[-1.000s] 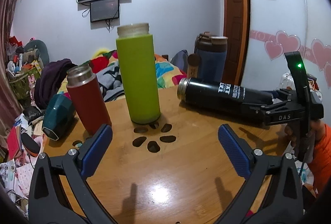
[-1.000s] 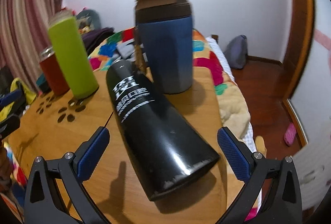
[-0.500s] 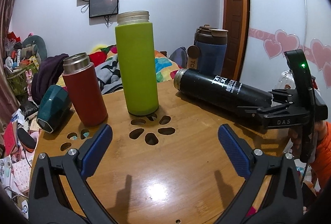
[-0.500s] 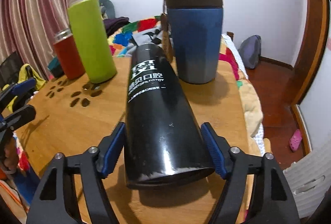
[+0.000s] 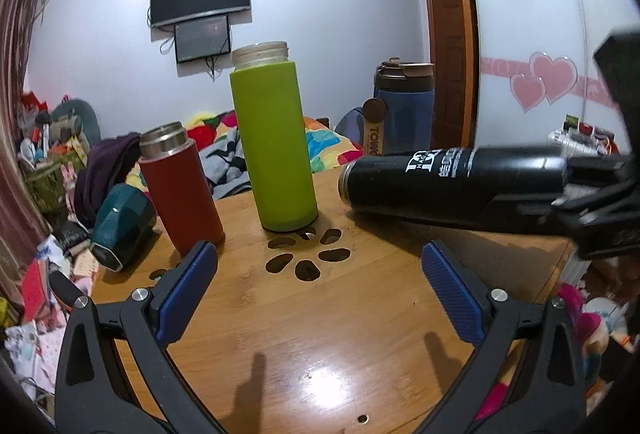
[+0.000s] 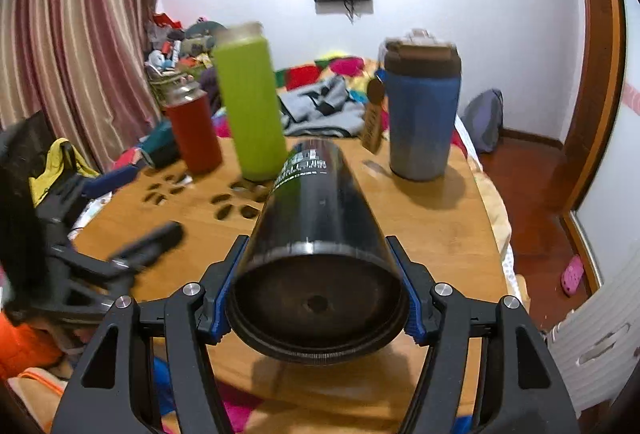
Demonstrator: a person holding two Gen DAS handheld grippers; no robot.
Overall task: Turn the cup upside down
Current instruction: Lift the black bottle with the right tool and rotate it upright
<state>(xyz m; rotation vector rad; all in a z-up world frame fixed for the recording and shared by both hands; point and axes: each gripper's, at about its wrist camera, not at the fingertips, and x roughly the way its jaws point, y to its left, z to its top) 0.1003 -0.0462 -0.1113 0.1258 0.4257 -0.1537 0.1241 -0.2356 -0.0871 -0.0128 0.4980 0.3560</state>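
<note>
Upright green bottle (image 5: 273,145), red flask (image 5: 180,185), blue tumbler (image 5: 405,109), perhaps lidded, on wooden table (image 5: 320,334)

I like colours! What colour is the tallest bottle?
Lime green bottle, clearest in the left wrist view.

A second ago my right gripper (image 6: 316,308) stood wide open around the black cup (image 6: 316,234), which lay on its side on the wooden table (image 6: 432,234). Since then I have closed the blue pads (image 6: 406,298) onto its base end and raised it off the wood; it now hangs level, mouth pointing away from me.
</note>
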